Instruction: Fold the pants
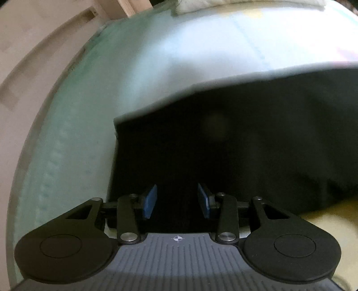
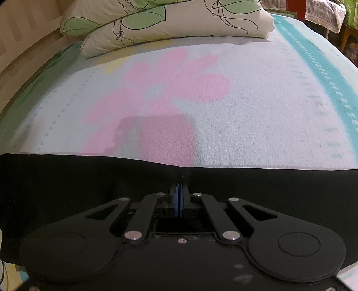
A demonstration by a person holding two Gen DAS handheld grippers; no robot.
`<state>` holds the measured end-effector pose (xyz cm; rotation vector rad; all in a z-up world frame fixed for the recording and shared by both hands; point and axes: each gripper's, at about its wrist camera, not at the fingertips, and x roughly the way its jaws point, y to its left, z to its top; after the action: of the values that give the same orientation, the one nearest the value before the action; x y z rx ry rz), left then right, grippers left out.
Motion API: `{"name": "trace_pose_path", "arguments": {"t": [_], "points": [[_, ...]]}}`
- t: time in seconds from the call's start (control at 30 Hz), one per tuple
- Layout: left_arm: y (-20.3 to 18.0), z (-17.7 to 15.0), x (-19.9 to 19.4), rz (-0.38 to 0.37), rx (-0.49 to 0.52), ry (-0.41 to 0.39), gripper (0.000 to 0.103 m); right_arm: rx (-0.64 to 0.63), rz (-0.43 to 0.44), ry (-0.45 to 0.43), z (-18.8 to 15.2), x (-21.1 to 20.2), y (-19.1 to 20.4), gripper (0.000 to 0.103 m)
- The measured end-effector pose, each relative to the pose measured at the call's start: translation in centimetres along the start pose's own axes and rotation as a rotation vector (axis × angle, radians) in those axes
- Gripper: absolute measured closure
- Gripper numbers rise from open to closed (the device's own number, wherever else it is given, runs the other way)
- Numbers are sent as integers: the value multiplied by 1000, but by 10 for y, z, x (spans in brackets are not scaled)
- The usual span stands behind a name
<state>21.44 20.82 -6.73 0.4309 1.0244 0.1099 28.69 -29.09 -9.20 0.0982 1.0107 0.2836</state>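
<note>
The black pants [image 1: 246, 143] lie on the bed blanket and fill the lower right of the left wrist view, with a squared corner at their left end. My left gripper [image 1: 177, 200] hovers over that end, jaws open, blue pads [image 1: 150, 201] apart with nothing between them. In the right wrist view the pants [image 2: 67, 190] form a dark band across the bed. My right gripper [image 2: 179, 199] sits over the band with its blue pads pressed together; the black cloth looks pinched at its far edge.
The pale blanket [image 2: 257, 107] with a pink flower [image 2: 165, 89] and teal border stripe [image 2: 324, 73] covers the bed. Two floral pillows [image 2: 170, 20] lie at the far end. A wooden bed frame [image 1: 29, 56] runs along the left. Furniture stands at the far right.
</note>
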Motion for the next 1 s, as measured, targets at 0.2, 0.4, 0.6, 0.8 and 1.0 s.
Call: {"name": "trace_pose_path", "arguments": {"t": [0.2, 0.4, 0.6, 0.8, 1.0], "points": [[20, 4, -14, -72, -98, 70, 67, -4, 4, -2, 2, -5, 2, 100], [-25, 41, -56, -181, 0, -56, 67, -101, 40, -137, -12, -38, 39, 90], [-93, 69, -52, -480, 41, 35, 67, -167, 211, -148, -37, -57, 85, 91], [-136, 44, -29, -455, 143, 116, 67, -251, 248, -72, -64, -45, 104, 90], [-120, 45, -26, -478, 50, 120, 67, -238, 247, -5, -83, -36, 91, 92]]}}
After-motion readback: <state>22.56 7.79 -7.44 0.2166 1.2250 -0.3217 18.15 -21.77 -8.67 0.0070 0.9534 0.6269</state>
